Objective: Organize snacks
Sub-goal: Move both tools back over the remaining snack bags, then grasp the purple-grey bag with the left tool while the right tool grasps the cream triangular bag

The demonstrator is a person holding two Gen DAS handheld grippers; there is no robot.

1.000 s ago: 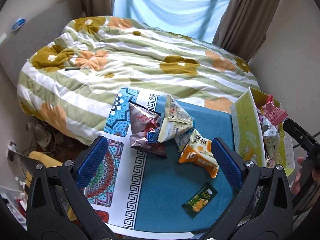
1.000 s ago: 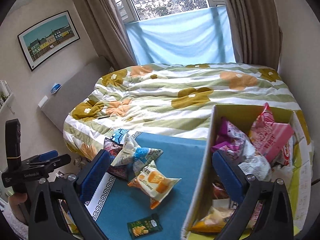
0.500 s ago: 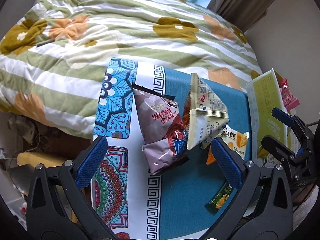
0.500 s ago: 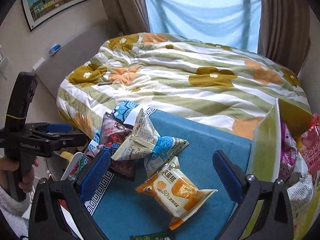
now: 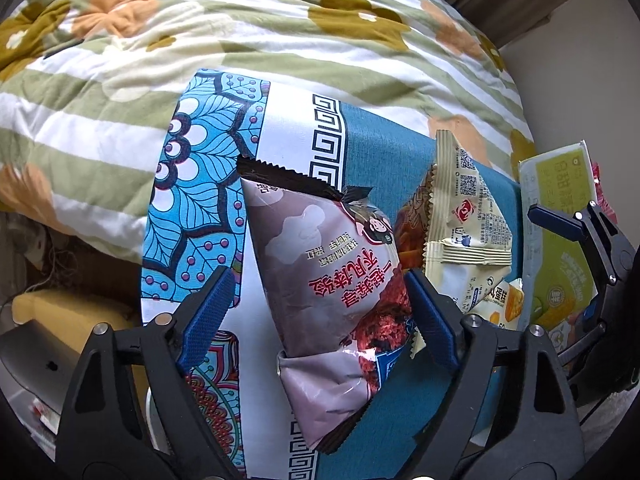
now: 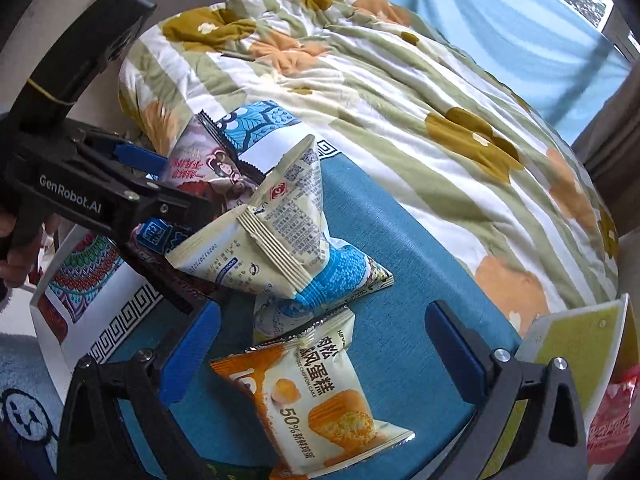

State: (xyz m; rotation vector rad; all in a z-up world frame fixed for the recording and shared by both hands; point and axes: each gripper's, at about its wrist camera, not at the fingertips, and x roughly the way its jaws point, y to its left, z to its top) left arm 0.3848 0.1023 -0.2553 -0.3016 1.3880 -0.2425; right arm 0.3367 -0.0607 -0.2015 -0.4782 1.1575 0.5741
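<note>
A mauve snack bag (image 5: pixel 328 280) lies on the patterned mat (image 5: pixel 224 184), and my left gripper (image 5: pixel 320 312) is open with a finger on each side of it. It also shows in the right wrist view (image 6: pixel 208 168). A cream and blue bag (image 5: pixel 464 224) lies just right of it. In the right wrist view the cream bag (image 6: pixel 276 240) rests on other packets, and an orange cake packet (image 6: pixel 320 396) lies between the open fingers of my right gripper (image 6: pixel 324 348). The left gripper (image 6: pixel 120 184) is seen at the left there.
A yellow-green cardboard box (image 5: pixel 560 240) with snacks stands at the mat's right edge; its flap (image 6: pixel 576 344) shows in the right wrist view. A floral quilt on the bed (image 5: pixel 280 40) lies behind. A blue rug (image 6: pixel 24 380) is on the floor at left.
Both grippers have moved down and closer to the snack pile. The left now straddles the mauve bag, the right the orange cake packet.
</note>
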